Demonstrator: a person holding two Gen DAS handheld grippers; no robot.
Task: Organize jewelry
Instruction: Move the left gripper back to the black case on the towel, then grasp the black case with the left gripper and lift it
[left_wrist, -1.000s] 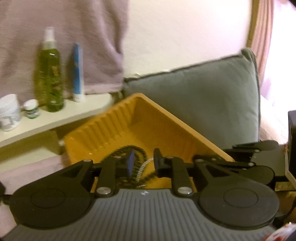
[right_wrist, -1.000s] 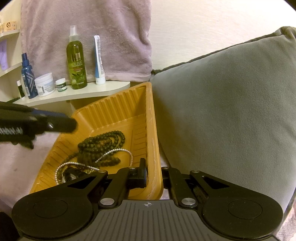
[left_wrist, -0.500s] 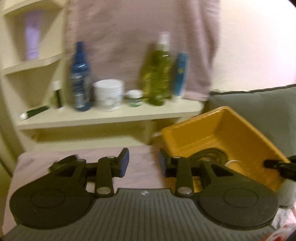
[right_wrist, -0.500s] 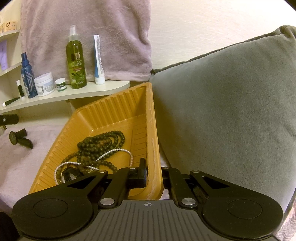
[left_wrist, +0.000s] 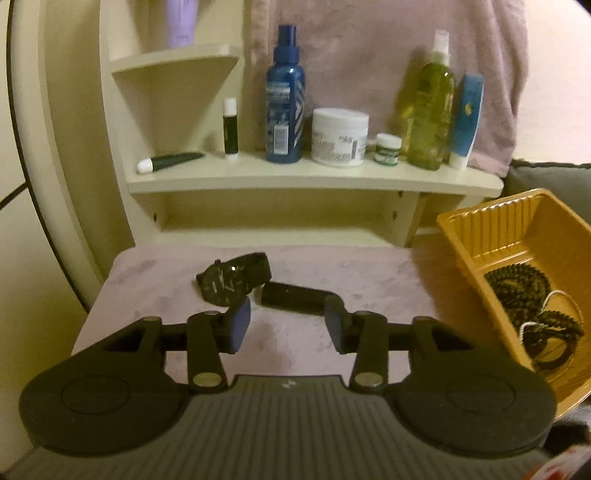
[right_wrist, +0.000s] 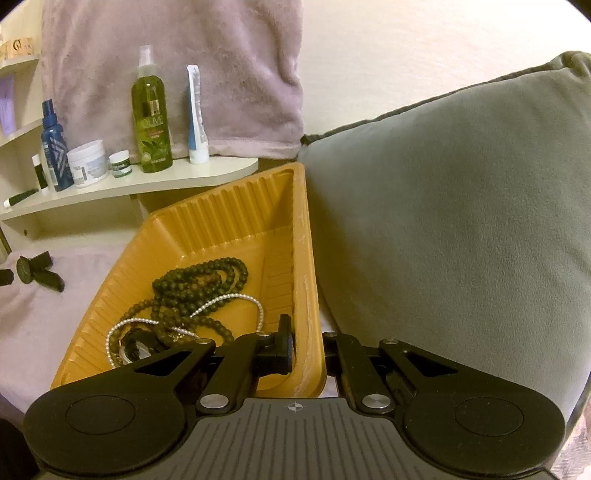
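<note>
A: Orange tray (right_wrist: 306, 258) first; stiff, light plastic; right tool (right_wrist: 308, 350) is clamped on its near wall, w/ bead necklaces (right_wrist: 199, 288) piled inside.

B: And the black watch (left_wrist: 236, 280)?

A: On the surface left of the tray, just ahead of the left tool (left_wrist: 288, 325), jaws wide, empty; slick hard case, floppy strap; I'd pinch across the case.
</note>
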